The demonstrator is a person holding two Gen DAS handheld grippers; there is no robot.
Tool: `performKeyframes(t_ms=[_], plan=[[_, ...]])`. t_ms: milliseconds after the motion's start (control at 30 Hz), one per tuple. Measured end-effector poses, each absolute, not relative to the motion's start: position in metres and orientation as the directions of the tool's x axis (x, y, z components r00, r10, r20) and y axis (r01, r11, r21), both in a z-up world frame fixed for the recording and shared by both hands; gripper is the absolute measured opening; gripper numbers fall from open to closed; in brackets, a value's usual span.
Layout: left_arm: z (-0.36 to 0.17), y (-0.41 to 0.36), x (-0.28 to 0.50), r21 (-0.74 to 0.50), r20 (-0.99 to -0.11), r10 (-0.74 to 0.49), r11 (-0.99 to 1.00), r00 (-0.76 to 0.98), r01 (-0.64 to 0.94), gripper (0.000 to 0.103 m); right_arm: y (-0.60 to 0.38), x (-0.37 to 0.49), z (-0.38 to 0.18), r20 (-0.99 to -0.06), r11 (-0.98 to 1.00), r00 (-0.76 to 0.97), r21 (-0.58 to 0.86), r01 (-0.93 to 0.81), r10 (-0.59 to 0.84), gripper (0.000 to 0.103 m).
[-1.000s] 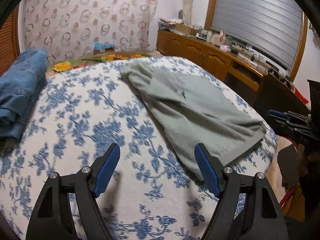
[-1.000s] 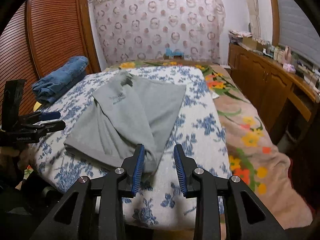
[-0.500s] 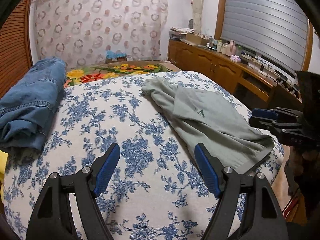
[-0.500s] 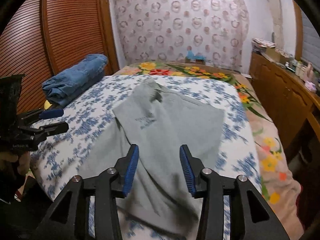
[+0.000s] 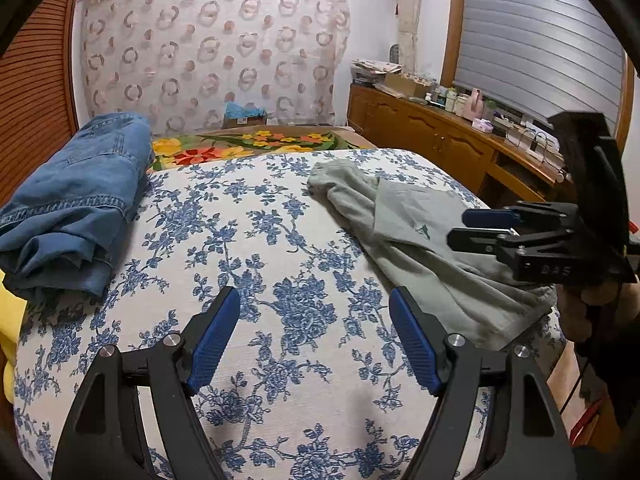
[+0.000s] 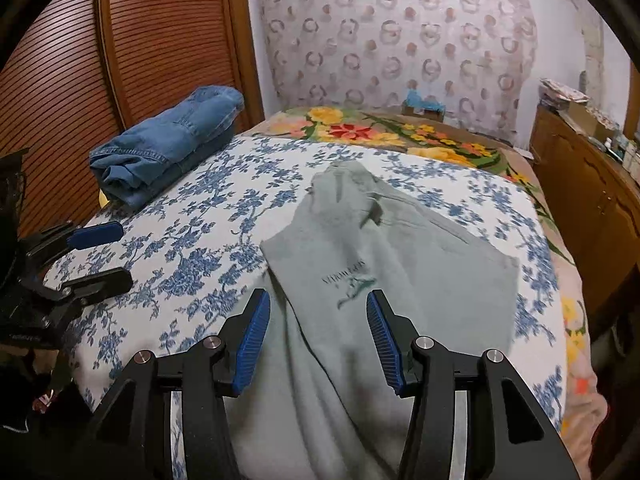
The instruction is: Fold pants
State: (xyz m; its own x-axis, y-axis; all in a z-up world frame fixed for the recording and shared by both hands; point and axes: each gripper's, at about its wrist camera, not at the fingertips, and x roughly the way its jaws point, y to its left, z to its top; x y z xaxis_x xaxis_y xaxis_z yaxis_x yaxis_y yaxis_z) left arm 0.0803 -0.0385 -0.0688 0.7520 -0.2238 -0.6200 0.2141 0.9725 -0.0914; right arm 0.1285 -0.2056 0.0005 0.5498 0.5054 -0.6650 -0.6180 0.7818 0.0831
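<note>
Grey-green pants (image 6: 384,264) lie spread and partly doubled over on the blue-flowered bed cover (image 6: 208,232); they also show in the left wrist view (image 5: 416,240) on the right side of the bed. My right gripper (image 6: 318,336) is open and empty, hovering over the near end of the pants. My left gripper (image 5: 316,336) is open and empty over bare cover, left of the pants. Each gripper shows in the other's view: the right one (image 5: 476,228) at the pants' edge, the left one (image 6: 104,252) at the bed's left edge.
Folded blue jeans (image 5: 76,200) lie at the bed's far left, by a wooden slatted door (image 6: 120,60). A floral blanket (image 6: 400,132) covers the bed's far end. A wooden sideboard (image 5: 440,140) with clutter runs along the right wall.
My right gripper opened wider and moved forward over the pants. My left gripper pulled back and left, off the pants, and stayed open.
</note>
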Motion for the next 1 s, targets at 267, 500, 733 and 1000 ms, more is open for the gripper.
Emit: performKeyframes(t_ms=[267,500,733,1000], plan=[[-0.074,-0.029,0.084,-0.113,-0.631,-0.228,0.973,0.742,0.203,0.087,-0.172,0.154,-0.003,-0.697,0.752,0.505,0.075,-0.655,0.509,0.052],[-0.080,-0.023,0.084,-0.123,-0.640,-0.225,0.974,0.735,0.191,0.087,-0.142,0.168,-0.011,-0.730,0.717,0.462,0.055,-0.694,0.503,0.038],[-0.083,-0.030,0.082,-0.117,-0.646,-0.232,0.971,0.727,0.206,0.087,-0.137,0.178,-0.013,-0.741,0.721,0.471,0.026,-0.693,0.479,0.008],[-0.083,-0.047,0.086,-0.112,-0.652,-0.262,0.961,0.712,0.251,0.087,-0.174,0.185,0.006,-0.682,0.751,0.511,0.086,-0.654,0.523,0.006]])
